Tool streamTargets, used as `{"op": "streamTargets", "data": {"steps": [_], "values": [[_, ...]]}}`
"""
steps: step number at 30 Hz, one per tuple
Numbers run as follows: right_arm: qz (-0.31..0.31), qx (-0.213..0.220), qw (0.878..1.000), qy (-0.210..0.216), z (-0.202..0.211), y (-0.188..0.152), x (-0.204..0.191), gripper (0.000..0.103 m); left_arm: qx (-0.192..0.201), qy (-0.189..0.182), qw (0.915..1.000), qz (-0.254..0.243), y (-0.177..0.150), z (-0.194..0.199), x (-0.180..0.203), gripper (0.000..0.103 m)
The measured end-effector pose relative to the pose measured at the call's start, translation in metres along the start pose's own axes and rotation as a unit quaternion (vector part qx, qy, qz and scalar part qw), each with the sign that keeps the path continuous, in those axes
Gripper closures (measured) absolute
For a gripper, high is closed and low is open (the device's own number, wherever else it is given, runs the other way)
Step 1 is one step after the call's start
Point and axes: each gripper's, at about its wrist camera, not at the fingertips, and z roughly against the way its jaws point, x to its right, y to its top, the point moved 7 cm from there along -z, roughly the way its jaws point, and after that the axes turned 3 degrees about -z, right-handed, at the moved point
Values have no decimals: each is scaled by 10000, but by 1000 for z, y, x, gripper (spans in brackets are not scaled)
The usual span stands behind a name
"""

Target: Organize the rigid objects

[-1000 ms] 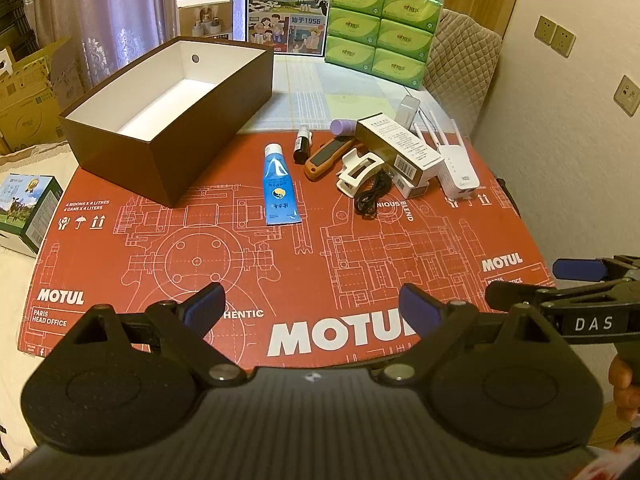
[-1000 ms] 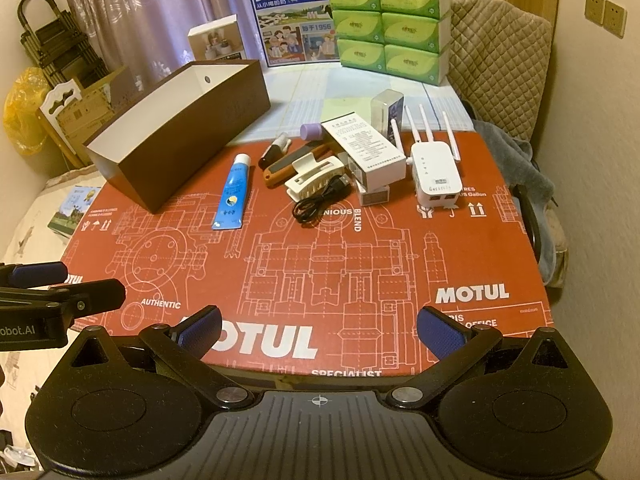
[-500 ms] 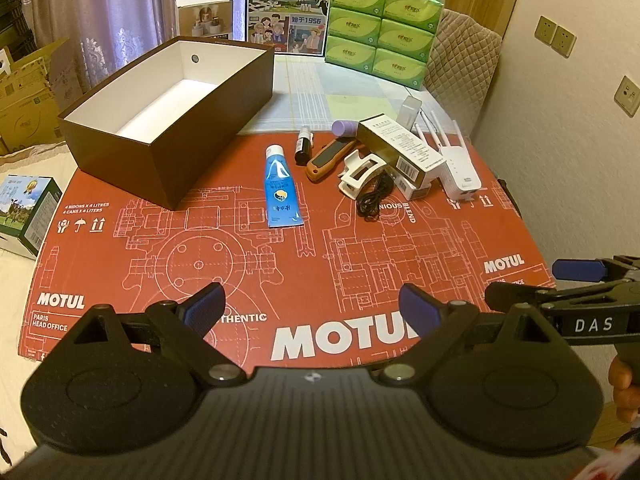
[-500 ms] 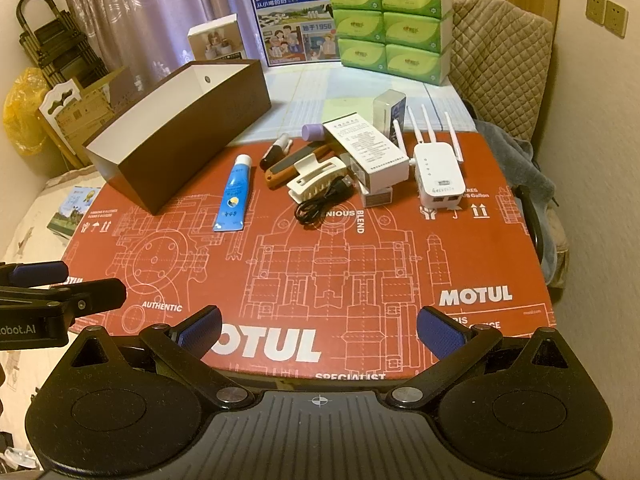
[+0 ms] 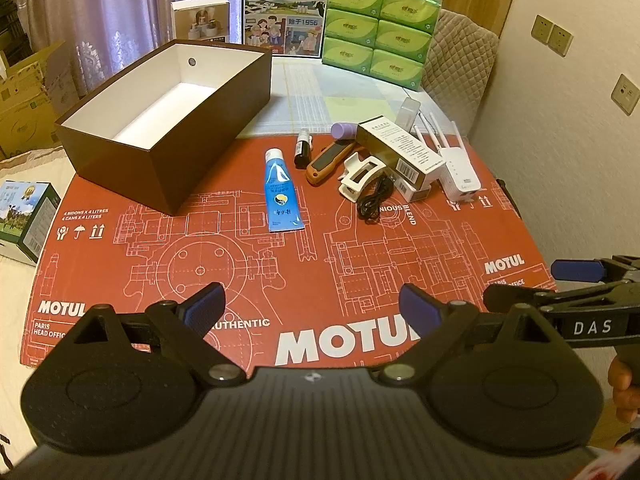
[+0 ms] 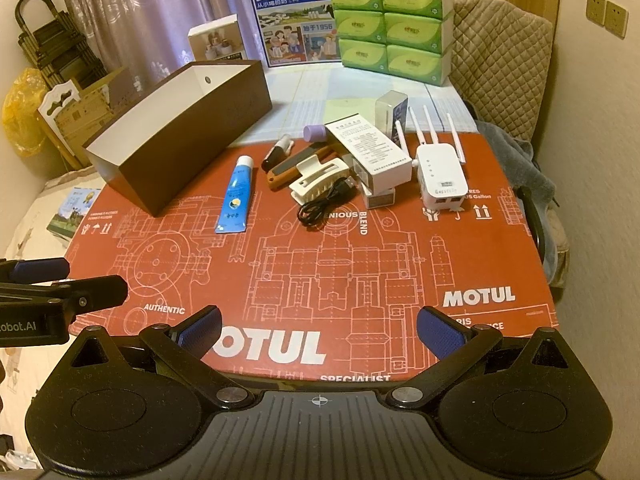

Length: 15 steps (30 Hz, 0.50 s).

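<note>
An empty brown box with a white inside stands at the mat's far left. Right of it lie a blue tube, a small black bottle, an orange-and-black tool, a white clip, a black cable, a long white carton and a white router. My left gripper and right gripper hover open over the mat's near edge, holding nothing.
The red printed mat covers the table. Behind it stand a milk carton box, green tissue packs and a small white box. A padded chair is at the far right. Cardboard boxes sit left of the table.
Both views have shifted very slightly closer to the table. No object has moved and both grippers stay open.
</note>
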Motion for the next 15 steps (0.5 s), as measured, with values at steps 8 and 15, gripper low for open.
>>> {"op": "streamTargets", "data": {"steps": [8,15], "values": [[-23,0,10000,-7,1,-4,1,2,20,-21,10000,-54,-3,0,-3,11],[-75,9,10000,-6,-3,0,-3,2,23,-24,10000,-67,-3,-1,-3,11]]}}
